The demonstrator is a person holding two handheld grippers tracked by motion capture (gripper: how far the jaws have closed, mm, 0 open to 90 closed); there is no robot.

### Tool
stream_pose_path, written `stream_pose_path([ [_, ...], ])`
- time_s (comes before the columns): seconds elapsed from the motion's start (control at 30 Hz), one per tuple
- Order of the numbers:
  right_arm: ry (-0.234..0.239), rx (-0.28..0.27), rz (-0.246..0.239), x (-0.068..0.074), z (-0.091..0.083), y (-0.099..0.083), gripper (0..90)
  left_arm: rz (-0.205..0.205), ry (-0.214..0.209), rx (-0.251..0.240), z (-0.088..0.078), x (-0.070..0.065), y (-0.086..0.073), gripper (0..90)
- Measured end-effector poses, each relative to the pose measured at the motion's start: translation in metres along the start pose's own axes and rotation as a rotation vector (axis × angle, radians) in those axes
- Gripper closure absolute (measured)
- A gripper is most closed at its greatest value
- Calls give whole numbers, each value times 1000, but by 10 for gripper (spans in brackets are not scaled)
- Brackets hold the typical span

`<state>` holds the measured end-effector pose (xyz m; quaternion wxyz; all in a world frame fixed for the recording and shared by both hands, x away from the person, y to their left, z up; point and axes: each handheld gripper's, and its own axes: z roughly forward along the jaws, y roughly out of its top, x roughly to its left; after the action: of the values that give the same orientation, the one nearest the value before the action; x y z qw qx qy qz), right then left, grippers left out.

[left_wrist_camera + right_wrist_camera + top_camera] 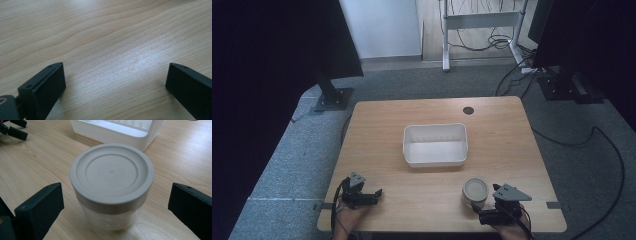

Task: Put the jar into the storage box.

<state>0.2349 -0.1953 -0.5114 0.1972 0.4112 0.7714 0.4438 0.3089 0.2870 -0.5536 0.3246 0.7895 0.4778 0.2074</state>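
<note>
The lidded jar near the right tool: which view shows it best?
The right gripper view: the jar sits close up between the open jaws, grey lid and clear body plain. The high view shows it small beside the right tool. The left gripper view faces bare table.

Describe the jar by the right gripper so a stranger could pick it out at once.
On the wooden table, look nearer the person than the white tray, just ahead of the right gripper. The jar is small, round and upright; its flat beige lid sets it apart.

No legible text, label, brand or number on anything before me; my jar's lid [111, 173] bears only moulded concentric rings.
</note>
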Motion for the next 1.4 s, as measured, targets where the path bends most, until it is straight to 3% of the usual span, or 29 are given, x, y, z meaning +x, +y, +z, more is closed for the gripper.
stream_pose_path([
  [0.43, -5, 30, -20, 5, 23, 3, 0, -1, 2, 1, 0, 0, 0, 23],
  [0.8, -26, 67, -6, 5, 42, -2, 20, 0, 2, 2, 0, 0, 0, 23],
  [1.03, -35, 66, -30, 6, 46, -4, 89, 0, 2, 2, 0, 0, 0, 23],
  [1.23, -54, 71, -14, 8, 46, -4, 92, 0, 2, 2, 0, 0, 0, 23],
  [1.4, -41, 70, -8, 9, 44, -2, 92, 0, 2, 2, 0, 0, 0, 23],
])
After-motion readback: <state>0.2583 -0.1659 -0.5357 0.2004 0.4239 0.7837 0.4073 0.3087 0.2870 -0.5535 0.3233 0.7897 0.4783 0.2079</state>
